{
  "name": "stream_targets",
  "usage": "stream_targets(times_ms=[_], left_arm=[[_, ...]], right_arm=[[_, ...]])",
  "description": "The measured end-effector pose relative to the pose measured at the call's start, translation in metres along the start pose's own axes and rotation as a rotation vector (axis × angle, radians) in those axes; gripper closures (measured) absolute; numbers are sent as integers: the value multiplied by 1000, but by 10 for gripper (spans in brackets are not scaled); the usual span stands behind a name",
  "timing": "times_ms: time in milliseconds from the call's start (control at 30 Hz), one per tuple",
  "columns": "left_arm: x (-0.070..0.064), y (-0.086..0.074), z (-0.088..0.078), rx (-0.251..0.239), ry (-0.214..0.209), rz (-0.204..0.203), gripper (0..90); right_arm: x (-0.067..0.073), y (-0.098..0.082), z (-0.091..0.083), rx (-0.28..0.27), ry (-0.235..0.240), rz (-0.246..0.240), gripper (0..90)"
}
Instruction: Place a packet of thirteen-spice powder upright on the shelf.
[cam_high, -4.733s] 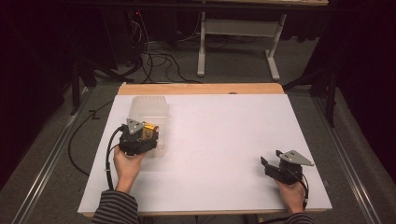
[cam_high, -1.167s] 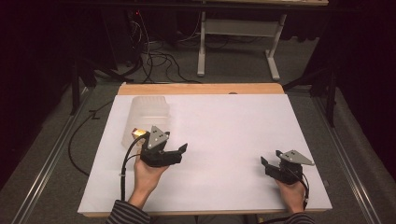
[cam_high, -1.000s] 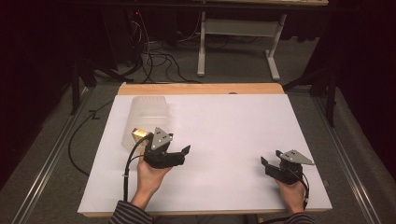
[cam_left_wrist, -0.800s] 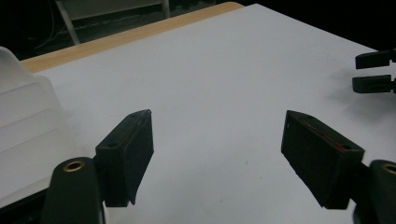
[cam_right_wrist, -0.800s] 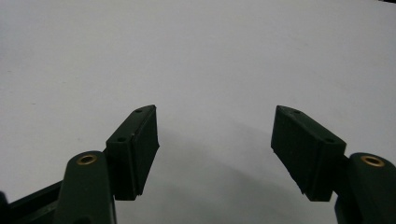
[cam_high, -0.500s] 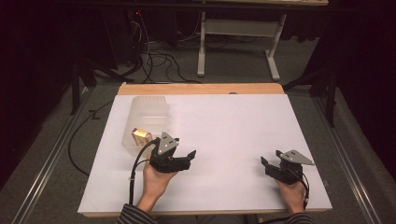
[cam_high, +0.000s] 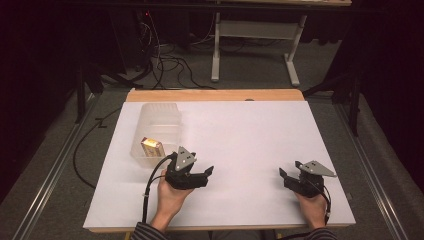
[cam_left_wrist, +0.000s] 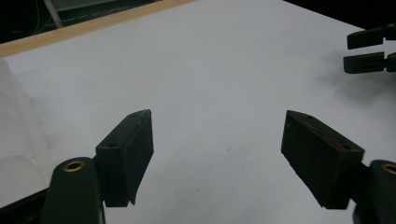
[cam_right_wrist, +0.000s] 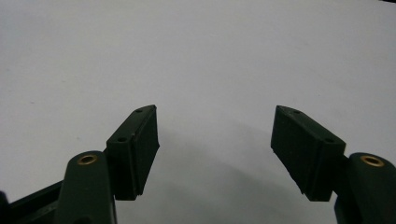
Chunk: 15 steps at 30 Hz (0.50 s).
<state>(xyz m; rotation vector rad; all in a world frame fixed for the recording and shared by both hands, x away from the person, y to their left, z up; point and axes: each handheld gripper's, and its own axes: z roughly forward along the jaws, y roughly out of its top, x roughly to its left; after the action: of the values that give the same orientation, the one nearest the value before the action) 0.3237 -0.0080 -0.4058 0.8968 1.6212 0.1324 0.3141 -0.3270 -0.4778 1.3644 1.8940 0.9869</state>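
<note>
A: What sits nearest the person?

B: The two hands at the near edge of the table (cam_high: 250, 120). The left hand (cam_high: 170, 197) holds the left gripper (cam_high: 207, 172) low over the white sheet, its jaws pointing right and a little away. The right hand (cam_high: 310, 205) holds the right gripper (cam_high: 282, 175) near the near right corner, jaws pointing left.

A: How do the jaws stand?

B: Both pairs are spread apart with nothing between them. In the left gripper view the left gripper (cam_left_wrist: 217, 144) shows bare white sheet in its gap. The right gripper view gives the same for the right gripper (cam_right_wrist: 215, 142): wide gap, plain sheet beyond.

A: Do the grippers see each other?

B: In the left gripper view the right gripper's black jaw tips show at the upper right edge, well apart from the left one.

A: And farther out?

B: Just beyond the left gripper, on the left half of the sheet, stands a clear bin (cam_high: 157, 125). Inside it, at its near end, lies a small yellow-brown box (cam_high: 150, 145). The left gripper is near the bin, not touching it. A pale edge of the bin (cam_left_wrist: 16, 121) shows at the left of the left gripper view.

A: Beyond that?

B: The table's wooden far edge, then dark floor with cables (cam_high: 165, 62) and a grey stand (cam_high: 252, 35).
</note>
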Motion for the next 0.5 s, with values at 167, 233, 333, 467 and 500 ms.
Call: stream_targets(times_ms=[167,233,333,467,500], left_arm=[[2,-8,5,13,20,18,258],[4,-10,7,14,22,28,258],[6,-13,10,8,25,28,258],[9,-18,13,7,35,44,258],[10,-19,14,3,32,46,258]], right_arm=[[0,0,0,1,-1,-3,327],[0,0,0,2,-2,-4,327],[0,0,0,3,-2,-7,327],[0,0,1,3,-2,-8,327],[0,0,1,3,-2,-9,327]])
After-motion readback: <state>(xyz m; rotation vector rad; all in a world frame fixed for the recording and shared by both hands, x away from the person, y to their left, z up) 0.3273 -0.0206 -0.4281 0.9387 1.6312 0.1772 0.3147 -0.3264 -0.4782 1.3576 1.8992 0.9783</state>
